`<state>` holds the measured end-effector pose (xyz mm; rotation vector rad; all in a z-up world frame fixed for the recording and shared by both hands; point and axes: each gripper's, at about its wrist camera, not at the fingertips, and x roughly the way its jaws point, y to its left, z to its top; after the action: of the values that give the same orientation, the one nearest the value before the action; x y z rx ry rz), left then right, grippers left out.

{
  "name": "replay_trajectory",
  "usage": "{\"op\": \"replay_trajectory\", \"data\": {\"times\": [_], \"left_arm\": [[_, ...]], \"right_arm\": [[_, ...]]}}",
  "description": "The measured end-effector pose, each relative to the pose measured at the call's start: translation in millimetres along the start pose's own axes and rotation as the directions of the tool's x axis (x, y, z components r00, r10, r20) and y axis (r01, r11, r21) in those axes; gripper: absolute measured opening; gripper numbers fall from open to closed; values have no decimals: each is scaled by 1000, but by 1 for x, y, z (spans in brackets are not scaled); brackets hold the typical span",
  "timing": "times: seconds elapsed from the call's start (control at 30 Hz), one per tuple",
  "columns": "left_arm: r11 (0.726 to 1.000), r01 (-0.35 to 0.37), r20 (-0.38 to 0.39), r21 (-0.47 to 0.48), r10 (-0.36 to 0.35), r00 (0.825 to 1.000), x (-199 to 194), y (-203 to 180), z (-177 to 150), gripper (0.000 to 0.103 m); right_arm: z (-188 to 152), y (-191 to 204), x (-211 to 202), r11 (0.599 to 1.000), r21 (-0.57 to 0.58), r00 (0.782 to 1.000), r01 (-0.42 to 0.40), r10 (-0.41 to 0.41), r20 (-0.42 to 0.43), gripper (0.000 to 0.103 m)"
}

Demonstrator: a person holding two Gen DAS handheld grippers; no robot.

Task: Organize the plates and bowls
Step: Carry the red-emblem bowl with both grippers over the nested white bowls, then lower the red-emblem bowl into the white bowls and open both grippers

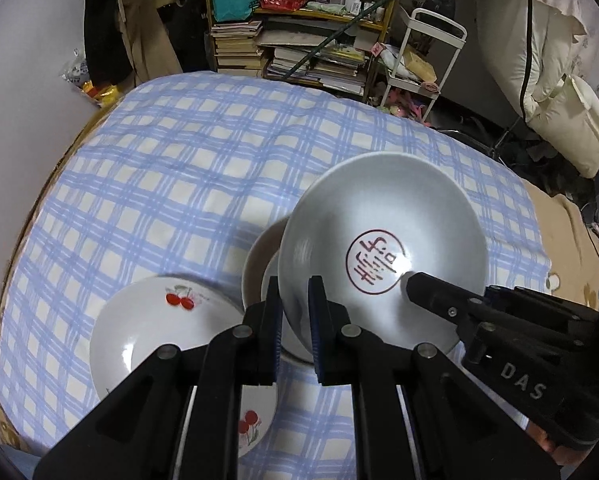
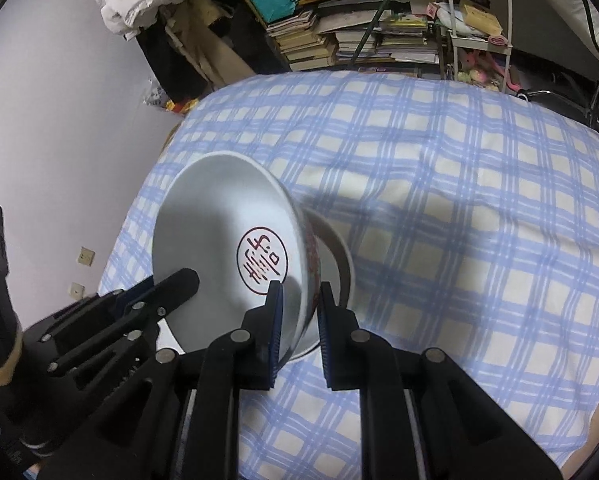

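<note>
A white bowl with a red seal mark (image 1: 379,240) is held tilted above the blue checked cloth (image 1: 171,176). My left gripper (image 1: 295,316) is shut on its near rim. My right gripper (image 2: 301,312) is shut on the opposite rim of the same bowl (image 2: 219,232); it enters the left wrist view from the right (image 1: 419,284). Under the bowl sits a second bowl (image 1: 259,264), also in the right wrist view (image 2: 339,264). A white plate with red cherries (image 1: 159,328) lies on the cloth to the left, partly hidden by my left gripper.
The cloth covers a rounded table with a wooden edge (image 1: 59,160). Behind it stand a shelf of books (image 1: 299,52), a white trolley (image 1: 427,60) and hanging clothes (image 1: 111,32). A pale wall (image 2: 59,120) is at the left.
</note>
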<state>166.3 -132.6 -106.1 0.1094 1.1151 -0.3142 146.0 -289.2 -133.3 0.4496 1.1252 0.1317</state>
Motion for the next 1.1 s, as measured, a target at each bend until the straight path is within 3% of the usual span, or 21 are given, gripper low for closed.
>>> {"op": "replay_trajectory", "data": {"times": [0.23,0.33,0.5,0.73,1.1], "left_arm": [[1000,-3,1,14,3,1000,16,7,-23,13],[1000,3,-20,1,-3,1000,24,11,-23,13],[1000,11,-31,-11,-11,999,30,16,-23,13],[1000,0,-58,-16,-1,998,44,22,-26,13],[1000,-12,-49,0,12,999,46,20,-24,13]], "right_arm": [[-15,6,11,999,-25,1000,26,-27,-9,18],[-18,9,18,996,-56,998,63,-64,-2,18],[-17,3,30,999,-30,999,39,-40,-19,18],[-18,9,40,995,-70,997,75,-76,-17,18],[-13,8,40,985,-98,990,140,-137,31,19]]}}
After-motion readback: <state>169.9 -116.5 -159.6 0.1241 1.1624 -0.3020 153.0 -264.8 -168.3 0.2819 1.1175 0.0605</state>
